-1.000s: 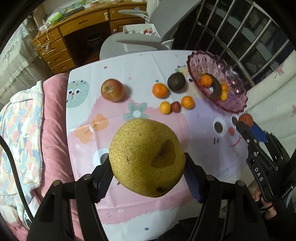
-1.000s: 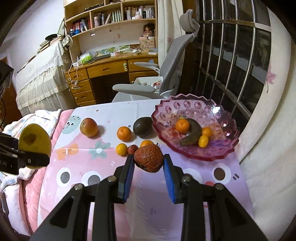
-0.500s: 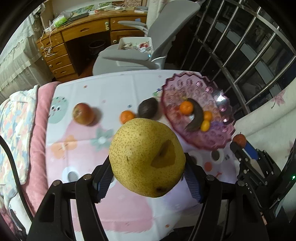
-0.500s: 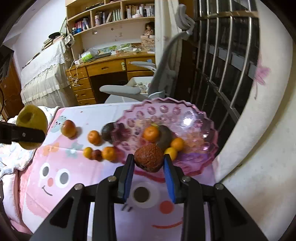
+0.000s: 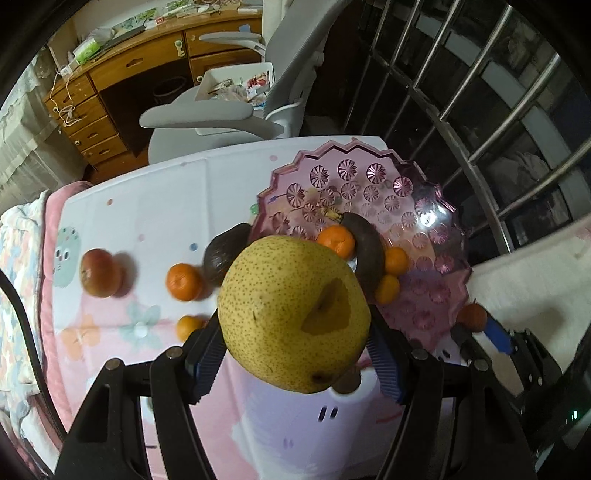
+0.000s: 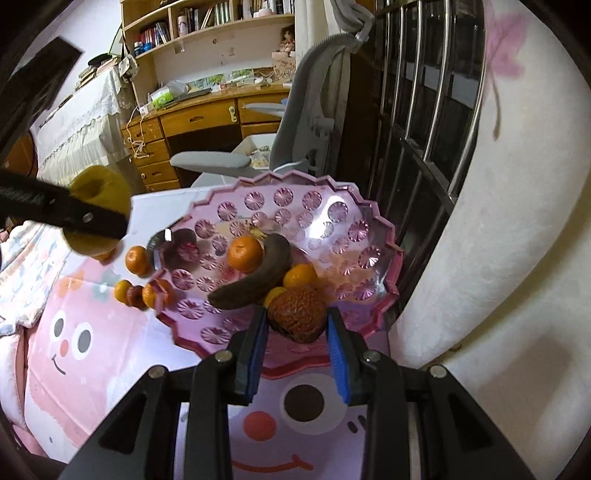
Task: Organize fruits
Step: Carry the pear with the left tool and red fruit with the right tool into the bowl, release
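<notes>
Left gripper clamped on a speckled yellow pear, held above the tablecloth just at 9 o'clock of the pink glass bowl. Right gripper clenched around a wrinkled reddish-brown fruit, poised over the bowl's 6 o'clock rim. Inside the bowl: a darkened banana and tangerines. An apple lies at 9 o'clock on the cloth.

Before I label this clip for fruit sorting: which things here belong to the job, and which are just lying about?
Job:
pear in left gripper
wrinkled red fruit in right gripper
pink bowl
dark banana
apple
avocado
loose oranges

Lying about:
office chair
wooden desk
bookshelf
</notes>
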The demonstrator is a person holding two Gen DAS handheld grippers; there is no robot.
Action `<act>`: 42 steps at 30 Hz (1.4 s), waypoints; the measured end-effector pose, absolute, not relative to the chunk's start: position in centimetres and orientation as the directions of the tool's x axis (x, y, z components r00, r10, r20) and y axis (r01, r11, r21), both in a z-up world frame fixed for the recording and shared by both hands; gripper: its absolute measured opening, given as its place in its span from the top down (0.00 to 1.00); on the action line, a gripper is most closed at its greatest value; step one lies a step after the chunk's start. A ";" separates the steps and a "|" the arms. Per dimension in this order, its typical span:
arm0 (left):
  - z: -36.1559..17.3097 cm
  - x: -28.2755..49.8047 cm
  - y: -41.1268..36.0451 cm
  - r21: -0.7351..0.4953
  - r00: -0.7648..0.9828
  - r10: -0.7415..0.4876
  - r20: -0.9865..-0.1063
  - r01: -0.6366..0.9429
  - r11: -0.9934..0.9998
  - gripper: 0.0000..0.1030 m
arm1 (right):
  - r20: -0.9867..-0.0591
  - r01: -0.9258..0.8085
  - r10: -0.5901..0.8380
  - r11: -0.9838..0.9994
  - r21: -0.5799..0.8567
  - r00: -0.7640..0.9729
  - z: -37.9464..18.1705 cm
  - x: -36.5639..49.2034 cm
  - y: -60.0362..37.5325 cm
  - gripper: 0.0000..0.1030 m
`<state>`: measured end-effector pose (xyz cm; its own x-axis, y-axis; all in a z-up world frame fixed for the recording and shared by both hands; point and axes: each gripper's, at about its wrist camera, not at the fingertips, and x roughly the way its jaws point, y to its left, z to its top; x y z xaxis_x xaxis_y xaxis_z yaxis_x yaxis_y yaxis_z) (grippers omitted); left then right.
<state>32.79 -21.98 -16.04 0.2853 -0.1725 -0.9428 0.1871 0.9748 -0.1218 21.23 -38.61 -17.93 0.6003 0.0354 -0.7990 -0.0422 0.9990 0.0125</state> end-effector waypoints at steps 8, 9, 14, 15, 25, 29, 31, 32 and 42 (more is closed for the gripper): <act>-20.2 35.8 -24.4 -0.117 0.238 -0.158 -0.958 0.178 0.977 0.33 | -0.835 -0.054 0.069 0.997 0.047 0.546 -20.4 22.9 -39.8 0.69; -20.8 36.1 -24.7 -0.112 0.231 -0.152 -0.961 0.178 0.978 0.33 | -0.838 -0.054 0.072 0.997 0.051 0.540 -20.6 23.0 -39.9 0.69; -22.3 36.8 -25.5 -0.097 0.210 -0.136 -0.968 0.186 0.978 0.33 | -0.840 -0.076 0.098 0.995 0.068 0.533 -21.1 23.4 -39.8 0.69; -22.5 36.9 -25.6 -0.094 0.206 -0.132 -0.970 0.187 0.978 0.33 | -0.840 -0.081 0.105 0.994 0.073 0.532 -21.2 23.4 -39.8 0.69; -23.7 37.7 -25.7 -0.098 0.186 -0.135 -0.973 0.197 0.975 0.33 | -0.854 -0.084 0.107 0.994 0.074 0.510 -21.6 23.9 -39.8 0.69; -22.6 37.4 -25.3 -0.128 0.223 -0.172 -0.960 0.195 0.972 0.25 | -0.859 -0.083 0.112 0.993 0.082 0.500 -21.6 23.9 -39.7 0.65; -21.2 37.1 -25.1 -0.129 0.278 -0.184 -0.943 0.206 0.970 0.19 | -0.856 -0.082 0.113 0.993 0.083 0.505 -21.4 23.8 -39.6 0.55; -20.6 37.0 -25.0 -0.122 0.299 -0.183 -0.937 0.213 0.969 0.19 | -0.854 -0.082 0.113 0.993 0.082 0.508 -21.2 23.7 -39.5 0.54; -17.6 34.8 -21.1 -0.174 0.344 -0.218 -0.913 0.155 0.973 0.17 | -0.853 -0.068 0.142 0.990 0.124 0.503 -20.2 23.3 -38.5 0.53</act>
<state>34.79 -21.09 -17.57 0.3438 -0.2177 -0.9134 0.1546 0.9726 -0.1736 23.28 -38.52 -20.24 0.5027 0.1419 -0.8528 -0.0684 0.9899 0.1243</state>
